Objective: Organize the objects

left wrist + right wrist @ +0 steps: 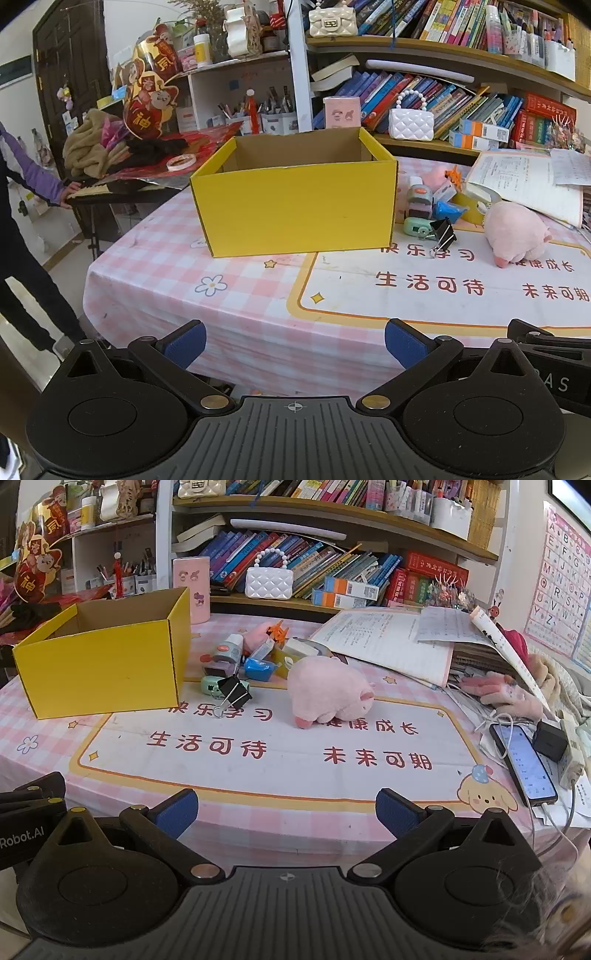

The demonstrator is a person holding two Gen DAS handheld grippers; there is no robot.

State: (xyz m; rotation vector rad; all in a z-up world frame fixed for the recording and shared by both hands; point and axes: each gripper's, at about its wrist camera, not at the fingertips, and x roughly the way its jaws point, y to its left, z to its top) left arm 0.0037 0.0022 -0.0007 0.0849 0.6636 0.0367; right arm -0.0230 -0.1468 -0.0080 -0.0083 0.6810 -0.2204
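Note:
A yellow cardboard box [295, 206] [103, 664] stands open-topped on the pink checked tablecloth; its inside looks bare. To its right lie a pink plush pig [328, 690] [515, 232], a black binder clip [232, 694] [443, 232], a blue packet [258, 668], a green tape dispenser [210, 685] and other small items in a heap. My left gripper [295, 343] hangs open at the table's near edge, in front of the box. My right gripper [286, 812] is open too, near the front edge, well short of the pig. Nothing is between either pair of blue pads.
Open workbooks and papers [388, 638] pile up at the back right. A phone [524, 764] on a cable, a charger and a power strip lie at the right edge. Bookshelves [332, 572] run behind. A person in a purple sleeve [33, 173] stands at the left by a cluttered side table.

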